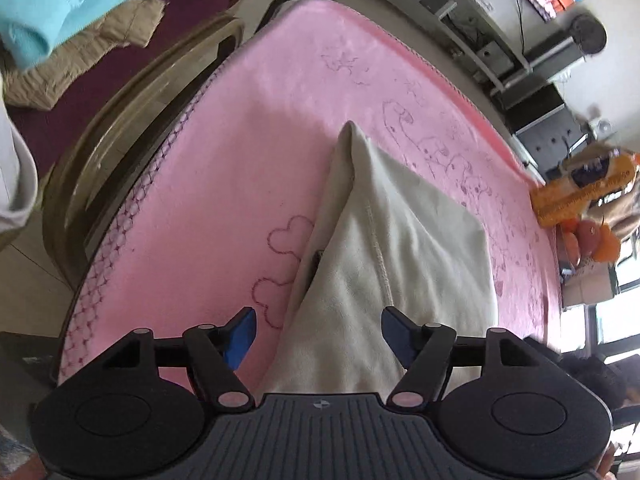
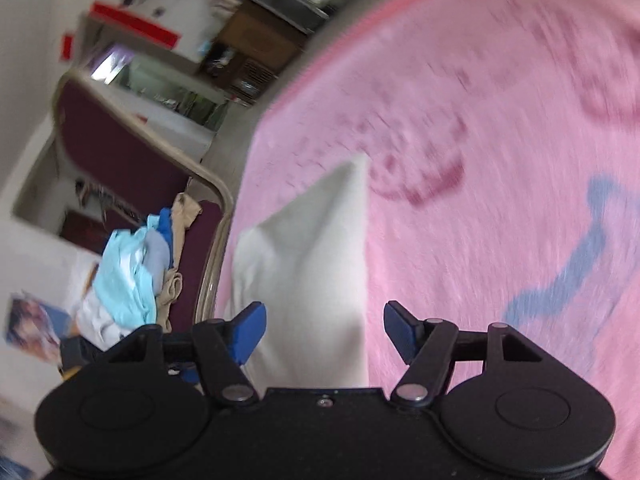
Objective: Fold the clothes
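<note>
The cream garment (image 1: 384, 240) lies on the pink blanket (image 1: 224, 168) that covers the desk, directly ahead of and partly under the left tool (image 1: 318, 334). From that view it runs away from the tool as a long, narrowing shape with a stitched seam down its middle and one side already doubled over along a crease. The left tool's blue pads stand well apart; the cloth lies in the gap between them, but neither pad presses on it, so it holds nothing. The right tool (image 2: 325, 330) is also spread wide and empty, with the same cream piece (image 2: 308, 248) showing as a tapering strip just ahead of it, its near end running between and below the pads; this view is blurred, so finer detail is lost. The fabric looks soft, light and limp, with a slightly fleecy surface that should grip the blanket rather than slide. It will probably sag and lose its shape if lifted by one point, so a pinch at two corners or along a doubled edge seems wisest, taking both layers together. The seam and the folded edge near the left tool look like the firmest places to take hold. Well off to the left of both tools, a heap of other clothes (image 2: 132, 280) waits on a dark red chair (image 2: 120, 136).
</note>
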`<state>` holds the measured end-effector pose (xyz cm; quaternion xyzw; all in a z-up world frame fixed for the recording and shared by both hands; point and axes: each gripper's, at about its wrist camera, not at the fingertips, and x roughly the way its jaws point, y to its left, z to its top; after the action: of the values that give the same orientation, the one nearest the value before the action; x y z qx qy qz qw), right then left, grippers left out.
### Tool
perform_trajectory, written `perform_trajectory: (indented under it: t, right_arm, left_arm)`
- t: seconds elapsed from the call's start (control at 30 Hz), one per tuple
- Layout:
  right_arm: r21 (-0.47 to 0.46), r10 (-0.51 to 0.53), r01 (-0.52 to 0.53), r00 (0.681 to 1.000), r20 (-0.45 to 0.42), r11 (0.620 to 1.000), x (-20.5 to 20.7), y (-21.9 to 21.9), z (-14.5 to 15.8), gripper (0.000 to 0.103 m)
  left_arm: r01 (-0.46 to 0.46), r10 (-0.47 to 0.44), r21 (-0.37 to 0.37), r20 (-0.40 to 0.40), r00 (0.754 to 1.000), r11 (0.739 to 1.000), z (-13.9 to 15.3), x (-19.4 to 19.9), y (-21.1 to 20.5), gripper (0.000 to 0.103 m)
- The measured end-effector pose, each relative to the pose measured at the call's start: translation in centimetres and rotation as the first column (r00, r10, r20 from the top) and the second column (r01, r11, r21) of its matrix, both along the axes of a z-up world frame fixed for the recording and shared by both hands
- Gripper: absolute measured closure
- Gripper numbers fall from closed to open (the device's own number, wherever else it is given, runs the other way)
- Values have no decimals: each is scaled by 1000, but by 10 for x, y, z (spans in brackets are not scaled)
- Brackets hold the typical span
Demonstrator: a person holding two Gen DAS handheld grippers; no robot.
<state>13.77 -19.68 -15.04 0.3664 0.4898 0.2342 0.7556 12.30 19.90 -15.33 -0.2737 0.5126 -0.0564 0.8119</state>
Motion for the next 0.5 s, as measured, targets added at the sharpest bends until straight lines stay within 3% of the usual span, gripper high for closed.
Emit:
perform_trajectory:
  t: [0.2,0.3,0.37,0.4,0.5]
  right_arm:
    - [19,41,-41,999,-26,999,8,13,-15,39]
    - [62,36,-33,998,-50,998,12,13,-22,39]
    - [87,35,-30,998,-59,996,14,11,-24,45]
    - [101,42,-35,997,-67,994,16,12,-26,57]
    - [144,48,-34,994,-94,989,20,14,-36,59]
  left_arm:
    - [-31,31,-114,0,1000,993,-9,-5,6,39]
    - [10,-11,-95,-13,1000,995,-10,-1,-1,36]
    - [33,-34,-81,-9,999,996,-8,-2,-4,33]
    - [43,-44,-86,-9,999,995,-8,0,-6,33]
    - [61,-60,-98,12,998,993,-8,7,-12,32]
